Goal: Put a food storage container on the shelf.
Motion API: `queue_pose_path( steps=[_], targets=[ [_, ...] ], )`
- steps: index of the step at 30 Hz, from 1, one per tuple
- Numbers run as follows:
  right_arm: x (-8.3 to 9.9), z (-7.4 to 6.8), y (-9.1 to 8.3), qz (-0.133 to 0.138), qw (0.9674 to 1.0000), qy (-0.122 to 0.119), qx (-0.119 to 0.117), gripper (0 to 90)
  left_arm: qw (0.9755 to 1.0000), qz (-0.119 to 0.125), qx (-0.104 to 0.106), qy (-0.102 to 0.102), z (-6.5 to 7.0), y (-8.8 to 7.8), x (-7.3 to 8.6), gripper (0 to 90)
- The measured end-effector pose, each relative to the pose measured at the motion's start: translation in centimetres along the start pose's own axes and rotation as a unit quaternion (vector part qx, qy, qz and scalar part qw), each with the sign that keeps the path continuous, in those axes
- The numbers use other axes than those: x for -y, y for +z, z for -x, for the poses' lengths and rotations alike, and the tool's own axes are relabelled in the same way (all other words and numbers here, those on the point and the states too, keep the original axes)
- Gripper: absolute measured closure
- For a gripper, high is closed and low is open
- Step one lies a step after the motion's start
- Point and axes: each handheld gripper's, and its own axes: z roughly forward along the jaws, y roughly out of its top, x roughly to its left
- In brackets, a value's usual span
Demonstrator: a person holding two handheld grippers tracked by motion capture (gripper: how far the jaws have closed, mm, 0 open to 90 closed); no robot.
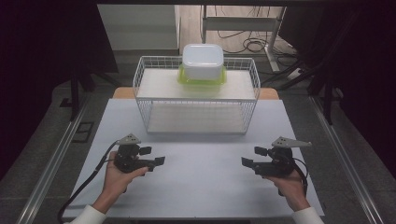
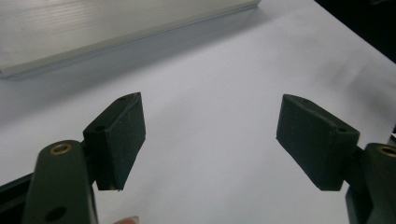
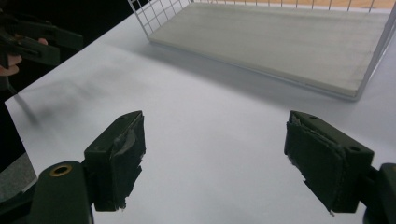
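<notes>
A white lidless-looking box (image 1: 202,60) sits upside down on a green-rimmed container (image 1: 201,78) atop the white wire rack (image 1: 196,95). My left gripper (image 1: 153,156) hovers low over the white table (image 1: 201,177) at the front left, open and holding nothing; its jaws stand wide apart in the left gripper view (image 2: 210,140). My right gripper (image 1: 252,156) is at the front right, also open and holding nothing, jaws wide in the right gripper view (image 3: 215,154). Both point inward toward each other, well short of the rack.
The rack's lower board (image 3: 280,42) lies ahead of the right gripper. The other hand's gripper (image 3: 32,44) shows at the far left of the right gripper view. Metal rails (image 1: 56,158) flank the table. Cables lie on the floor (image 1: 243,42) behind.
</notes>
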Motion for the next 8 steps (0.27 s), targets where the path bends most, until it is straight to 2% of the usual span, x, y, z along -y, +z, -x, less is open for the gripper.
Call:
queue_pose_path(
  steps=[3,8],
  targets=[
    [-0.01,0.22,-0.1,0.008,1.0,0.003,0.002,19.2,1.0,0.0,-0.005,-0.002,-0.22,-0.05,0.22,23.3],
    [0.27,0.67,0.02,0.019,0.9997,-0.005,0.017,13.6,0.9992,-0.006,-0.032,0.024,-0.43,0.35,0.48,20.8]
  ],
)
